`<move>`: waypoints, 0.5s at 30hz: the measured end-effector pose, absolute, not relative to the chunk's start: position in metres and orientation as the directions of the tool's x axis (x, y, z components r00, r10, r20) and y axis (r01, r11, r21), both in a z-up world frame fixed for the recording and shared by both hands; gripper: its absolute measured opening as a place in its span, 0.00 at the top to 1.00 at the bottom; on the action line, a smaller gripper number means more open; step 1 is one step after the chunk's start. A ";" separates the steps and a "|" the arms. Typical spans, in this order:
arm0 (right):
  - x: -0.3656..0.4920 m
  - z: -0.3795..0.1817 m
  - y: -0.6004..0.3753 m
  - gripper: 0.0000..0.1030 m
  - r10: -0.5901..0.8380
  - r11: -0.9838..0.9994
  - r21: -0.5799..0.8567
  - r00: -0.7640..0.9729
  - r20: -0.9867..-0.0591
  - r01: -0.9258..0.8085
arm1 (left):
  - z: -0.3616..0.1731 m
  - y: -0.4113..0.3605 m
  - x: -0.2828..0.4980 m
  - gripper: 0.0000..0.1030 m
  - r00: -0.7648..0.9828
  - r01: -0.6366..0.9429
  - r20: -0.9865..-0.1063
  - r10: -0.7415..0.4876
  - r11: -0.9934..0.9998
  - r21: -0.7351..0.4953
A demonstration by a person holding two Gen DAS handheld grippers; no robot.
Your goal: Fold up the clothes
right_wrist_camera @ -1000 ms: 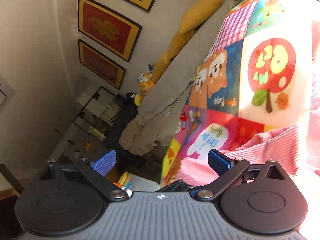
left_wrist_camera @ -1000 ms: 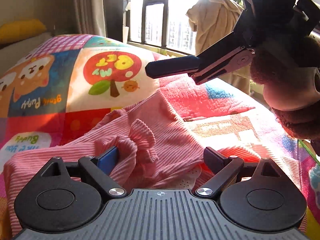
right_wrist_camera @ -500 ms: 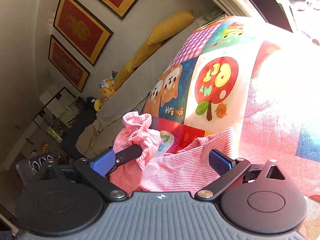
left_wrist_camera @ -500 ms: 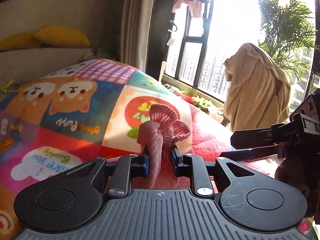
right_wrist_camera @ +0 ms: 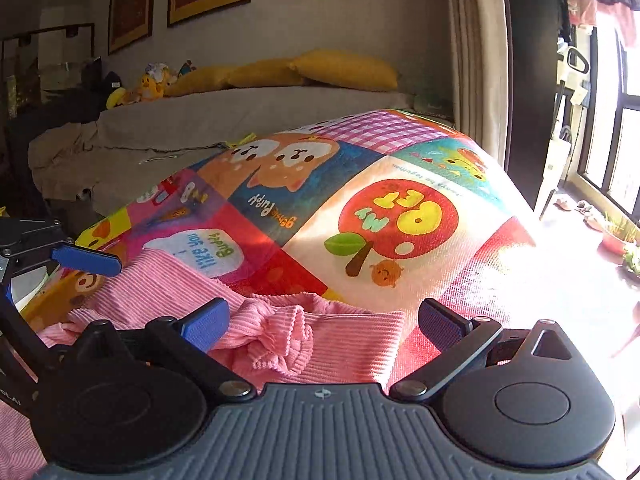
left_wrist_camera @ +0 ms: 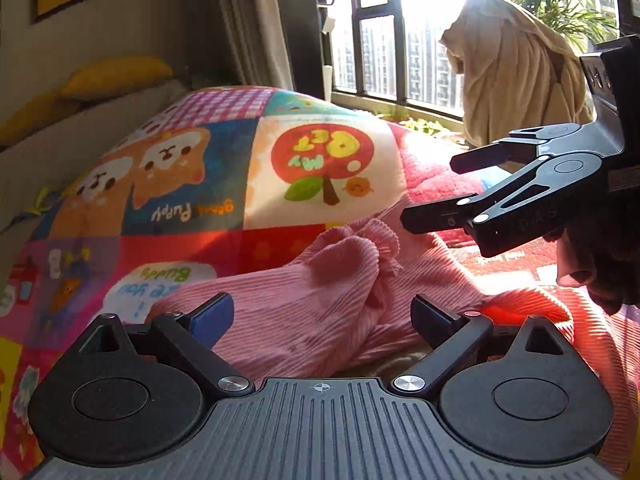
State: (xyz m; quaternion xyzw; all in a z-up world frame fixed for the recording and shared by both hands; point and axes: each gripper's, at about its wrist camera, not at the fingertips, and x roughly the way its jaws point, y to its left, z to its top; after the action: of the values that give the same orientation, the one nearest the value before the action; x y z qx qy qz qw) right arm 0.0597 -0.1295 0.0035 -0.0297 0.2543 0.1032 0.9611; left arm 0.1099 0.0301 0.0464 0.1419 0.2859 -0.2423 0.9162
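- Your left gripper (left_wrist_camera: 320,316) is holding its jaws wide apart, gripping nothing; the pink top (left_wrist_camera: 320,300) is lying between and beyond the blue pads, with no clear contact showing.
- Your right gripper (right_wrist_camera: 322,322) is also spreading its jaws wide and carrying nothing, hovering over the ruffled cuff (right_wrist_camera: 276,340) of the same top.
- The top is lying crumpled on the patchwork blanket (right_wrist_camera: 360,184) covering the bed.
- Each gripper's body is hiding the near part of the top, and sun glare is washing out the blanket's right side.
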 end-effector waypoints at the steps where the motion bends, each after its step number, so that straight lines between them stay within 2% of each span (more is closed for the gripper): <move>1: 0.065 0.000 -0.124 0.02 0.185 0.975 -0.012 0.843 -0.505 -0.222 | 0.043 0.035 0.115 0.05 0.719 0.505 -0.609 -0.336 0.854 0.124; 4: 0.081 -0.014 -0.108 0.02 0.165 0.968 -0.069 0.818 -0.551 -0.242 | 0.036 0.044 0.122 0.05 0.708 0.481 -0.633 -0.312 0.870 0.109; 6: 0.086 -0.026 -0.102 0.02 0.089 0.963 -0.159 0.816 -0.571 -0.216 | 0.033 0.050 0.121 0.05 0.708 0.475 -0.637 -0.304 0.873 0.112; 10: 0.073 -0.040 -0.098 0.02 -0.083 0.905 -0.400 0.867 -0.492 -0.141 | 0.028 0.057 0.121 0.04 0.703 0.475 -0.642 -0.305 0.874 0.105; 15: 0.020 -0.033 -0.071 0.02 0.004 0.727 -0.632 0.922 -0.387 -0.268 | 0.021 0.064 0.125 0.04 0.693 0.466 -0.653 -0.306 0.881 0.081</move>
State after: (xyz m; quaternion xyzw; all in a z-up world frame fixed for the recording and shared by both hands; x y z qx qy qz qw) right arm 0.0201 -0.0711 -0.0328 -0.3617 0.1825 0.0747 0.9112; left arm 0.1253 0.0642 0.0206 0.1212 0.3297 -0.2116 0.9120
